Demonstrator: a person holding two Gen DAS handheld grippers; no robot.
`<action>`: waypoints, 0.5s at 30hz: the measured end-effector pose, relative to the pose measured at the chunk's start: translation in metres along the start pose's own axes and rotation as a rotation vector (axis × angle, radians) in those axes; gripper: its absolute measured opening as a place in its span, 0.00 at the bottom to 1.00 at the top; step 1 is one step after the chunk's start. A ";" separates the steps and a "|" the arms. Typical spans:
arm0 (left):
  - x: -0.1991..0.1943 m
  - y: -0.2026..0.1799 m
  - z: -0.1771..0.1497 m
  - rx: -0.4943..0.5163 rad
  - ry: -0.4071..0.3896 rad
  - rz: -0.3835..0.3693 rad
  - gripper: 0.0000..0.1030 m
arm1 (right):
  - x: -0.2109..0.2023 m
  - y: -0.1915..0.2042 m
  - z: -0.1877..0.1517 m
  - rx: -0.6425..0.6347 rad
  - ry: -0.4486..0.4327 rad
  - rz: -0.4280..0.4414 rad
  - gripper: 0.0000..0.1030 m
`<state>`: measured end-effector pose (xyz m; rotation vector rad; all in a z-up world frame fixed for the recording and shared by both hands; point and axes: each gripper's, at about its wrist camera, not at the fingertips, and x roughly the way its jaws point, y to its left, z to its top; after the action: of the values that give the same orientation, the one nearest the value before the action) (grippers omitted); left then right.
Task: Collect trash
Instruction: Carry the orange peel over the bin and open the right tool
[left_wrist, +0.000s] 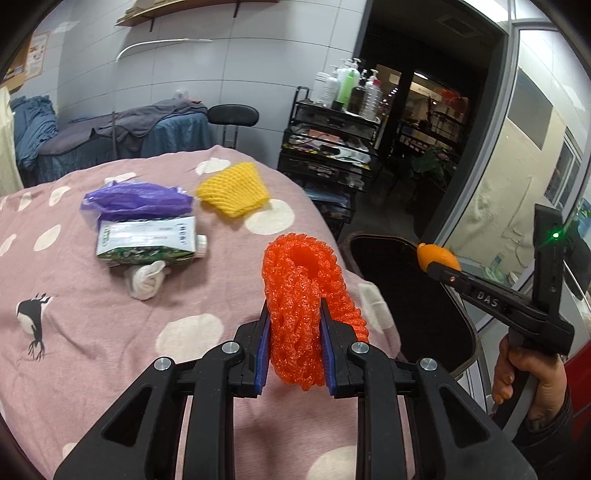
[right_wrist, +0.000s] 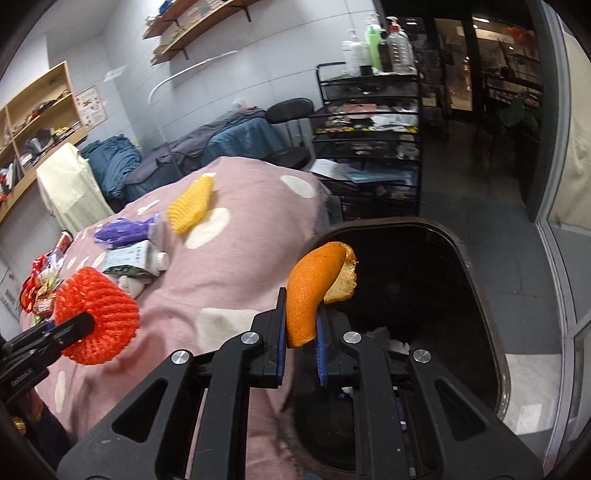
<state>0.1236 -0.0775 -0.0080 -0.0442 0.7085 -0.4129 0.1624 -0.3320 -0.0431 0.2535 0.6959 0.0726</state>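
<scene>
My left gripper (left_wrist: 294, 314) is shut on a red foam fruit net (left_wrist: 306, 295) and holds it above the pink bed cover, near its right edge. It also shows in the right wrist view (right_wrist: 98, 317). My right gripper (right_wrist: 300, 325) is shut on an orange peel (right_wrist: 314, 291) and holds it over the open dark trash bin (right_wrist: 480, 266). The peel shows in the left wrist view (left_wrist: 437, 256) above the bin (left_wrist: 399, 280). On the bed lie a yellow foam net (left_wrist: 232, 192), a purple plastic bag (left_wrist: 136, 201), a drink carton (left_wrist: 147, 242) and a crumpled white tissue (left_wrist: 146, 282).
The pink spotted bed cover (left_wrist: 110, 325) fills the left. A black wire cart (left_wrist: 328, 144) with bottles stands behind the bed. A glass door (left_wrist: 535, 147) is right of the bin. Colourful wrappers (right_wrist: 40, 288) lie at the bed's far left.
</scene>
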 end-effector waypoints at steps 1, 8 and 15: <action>0.001 -0.003 0.000 0.009 0.000 -0.004 0.23 | 0.002 -0.006 -0.002 0.011 0.007 -0.011 0.13; 0.015 -0.029 0.005 0.065 0.020 -0.041 0.22 | 0.028 -0.039 -0.017 0.087 0.084 -0.082 0.14; 0.028 -0.044 0.009 0.096 0.040 -0.066 0.23 | 0.036 -0.056 -0.031 0.147 0.093 -0.110 0.57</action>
<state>0.1329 -0.1294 -0.0104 0.0312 0.7277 -0.5111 0.1686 -0.3747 -0.1029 0.3542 0.8078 -0.0720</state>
